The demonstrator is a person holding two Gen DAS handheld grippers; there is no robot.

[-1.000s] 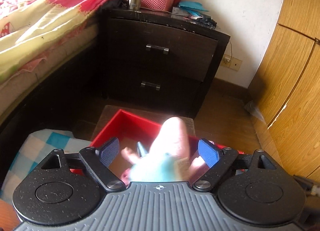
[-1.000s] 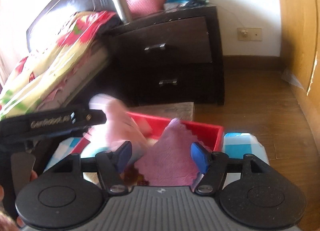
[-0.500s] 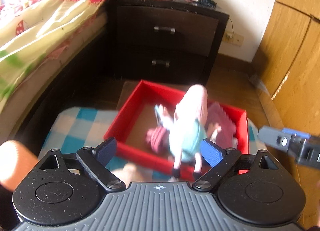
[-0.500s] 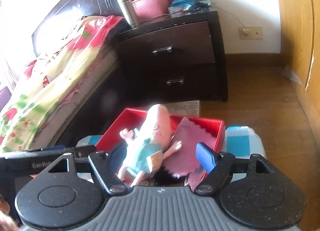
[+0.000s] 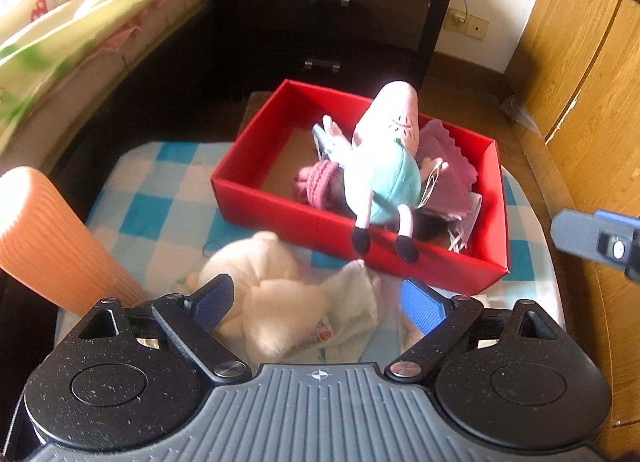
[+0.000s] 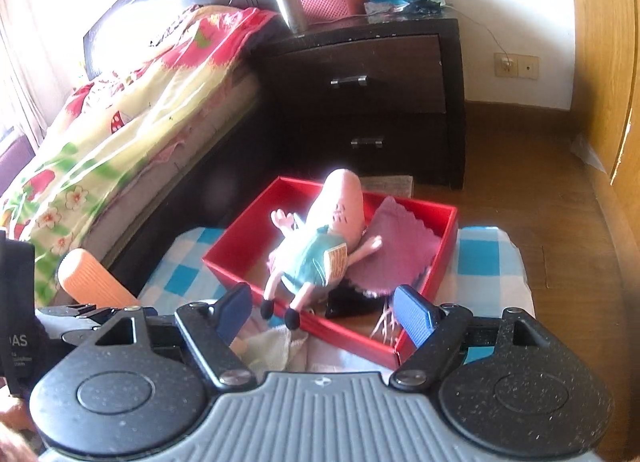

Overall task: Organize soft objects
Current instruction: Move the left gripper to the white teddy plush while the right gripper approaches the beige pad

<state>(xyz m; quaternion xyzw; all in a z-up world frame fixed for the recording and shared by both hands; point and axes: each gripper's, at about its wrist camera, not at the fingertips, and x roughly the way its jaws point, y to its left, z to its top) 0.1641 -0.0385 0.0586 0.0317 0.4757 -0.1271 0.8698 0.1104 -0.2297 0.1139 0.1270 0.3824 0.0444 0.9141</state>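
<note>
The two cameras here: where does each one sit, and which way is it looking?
Left wrist: on the left gripper, looking down over a white plush toy toward the red box; the right gripper's tip shows at right.
Right wrist: on the right gripper, facing box, bed and nightstand.
Both show the pig toy in the box.

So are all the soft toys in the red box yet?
Not all. The pig plush, a purple cloth and a knitted pink thing are in the red box. Both the left gripper and right gripper are open and hold nothing. The white plush and white cloth wait outside.
</note>
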